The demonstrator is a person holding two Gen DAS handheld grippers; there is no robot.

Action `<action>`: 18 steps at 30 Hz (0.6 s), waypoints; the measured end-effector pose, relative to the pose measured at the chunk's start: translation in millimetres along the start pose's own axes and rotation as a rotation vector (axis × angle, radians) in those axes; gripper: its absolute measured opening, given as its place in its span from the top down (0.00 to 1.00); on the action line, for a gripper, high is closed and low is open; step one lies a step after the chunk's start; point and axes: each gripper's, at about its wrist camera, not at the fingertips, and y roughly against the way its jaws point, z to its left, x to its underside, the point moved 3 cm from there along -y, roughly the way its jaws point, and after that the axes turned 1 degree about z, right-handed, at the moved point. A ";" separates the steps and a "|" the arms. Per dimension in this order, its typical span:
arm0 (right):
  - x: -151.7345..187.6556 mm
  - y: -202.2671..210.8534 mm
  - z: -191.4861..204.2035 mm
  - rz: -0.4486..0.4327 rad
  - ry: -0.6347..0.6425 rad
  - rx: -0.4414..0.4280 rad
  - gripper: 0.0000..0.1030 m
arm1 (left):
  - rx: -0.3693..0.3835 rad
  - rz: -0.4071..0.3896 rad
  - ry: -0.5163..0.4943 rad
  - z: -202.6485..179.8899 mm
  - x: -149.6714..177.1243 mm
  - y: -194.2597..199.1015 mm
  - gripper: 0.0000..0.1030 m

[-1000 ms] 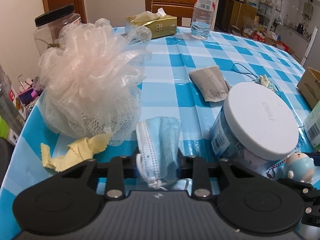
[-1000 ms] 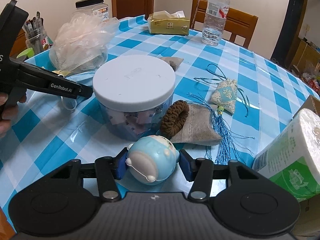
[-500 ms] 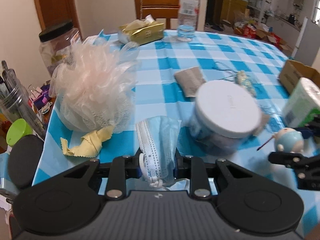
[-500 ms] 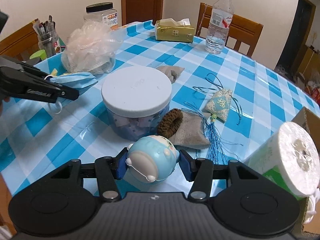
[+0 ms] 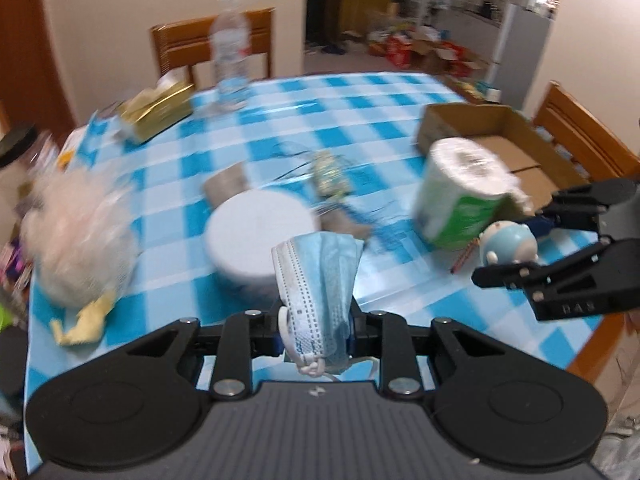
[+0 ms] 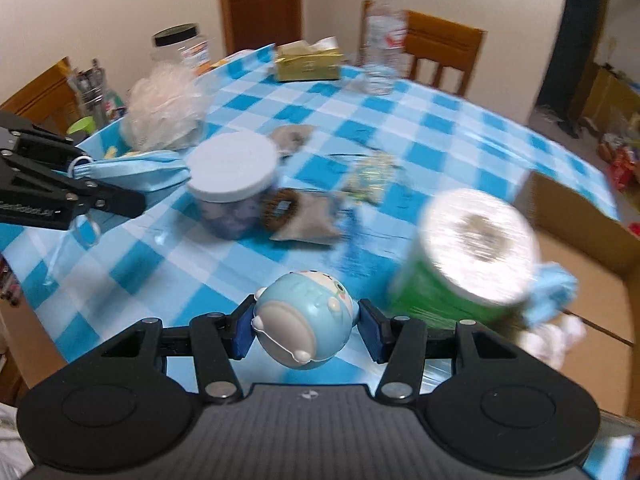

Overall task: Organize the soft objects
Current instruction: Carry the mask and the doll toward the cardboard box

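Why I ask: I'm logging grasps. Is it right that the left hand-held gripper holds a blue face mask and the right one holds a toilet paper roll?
Not quite. The right wrist view shows the right hand-held gripper shut on a round blue toy; the left hand-held gripper does hold the face mask.

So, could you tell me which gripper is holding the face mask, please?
The left gripper: its jaws pinch the blue mask, while the right gripper clamps a round blue toy.

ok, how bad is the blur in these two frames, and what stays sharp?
Left wrist view: background smeared, loofah and bottle worst; mask in the left gripper is crisp. Right wrist view: paper roll and box streaked; toy in the right gripper sharp. Both show fisheye bending at the edges.
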 end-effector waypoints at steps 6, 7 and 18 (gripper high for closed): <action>19.4 28.8 -48.4 -0.004 -0.042 0.089 0.44 | 0.060 -0.037 -0.089 -47.6 -18.7 9.1 0.76; 22.1 32.8 -56.1 -0.007 -0.049 0.103 0.44 | 0.071 -0.041 -0.099 -55.3 -21.5 10.0 0.76; 34.7 51.4 -144.7 -0.050 -0.106 0.196 0.44 | 0.153 -0.093 -0.167 -132.6 -49.2 8.4 0.76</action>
